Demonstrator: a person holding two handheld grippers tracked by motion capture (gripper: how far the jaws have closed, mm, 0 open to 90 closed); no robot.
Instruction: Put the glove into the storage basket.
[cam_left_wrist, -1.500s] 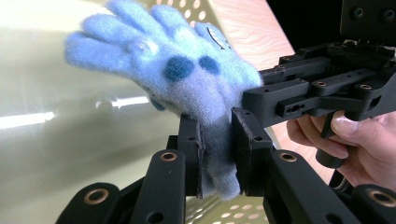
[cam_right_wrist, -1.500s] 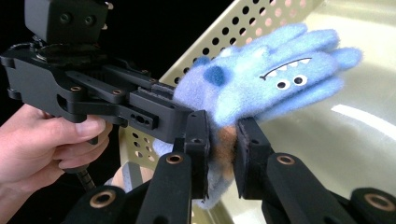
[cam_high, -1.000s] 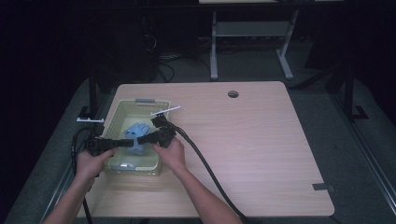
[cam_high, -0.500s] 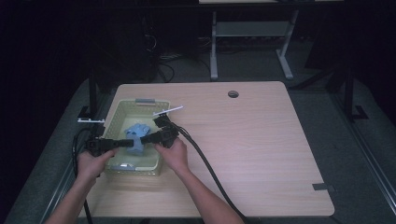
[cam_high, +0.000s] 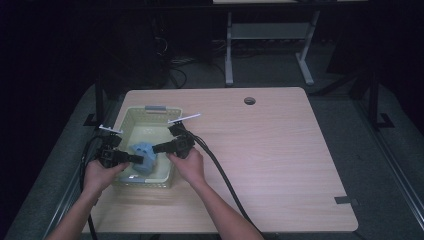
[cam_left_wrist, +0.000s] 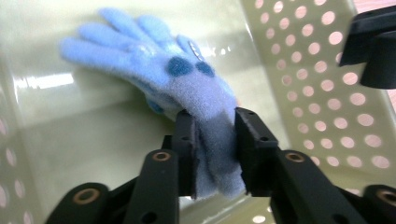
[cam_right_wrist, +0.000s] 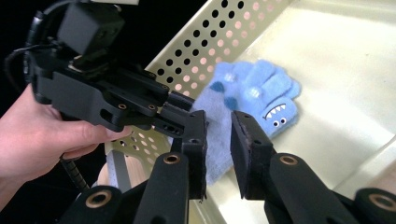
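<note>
Fuzzy light-blue glove (cam_left_wrist: 159, 79) with dark spots lies in the pale perforated plastic basket (cam_high: 150, 116), its cuff pinched between the left gripper's (cam_left_wrist: 215, 140) jaws. Right gripper (cam_right_wrist: 218, 140) stands spread, cuff edge just beyond its jaws, nothing clamped. Advised: keep the left grip firm, bring the right jaws around the cuff's free edge, close squarely before lifting.
</note>
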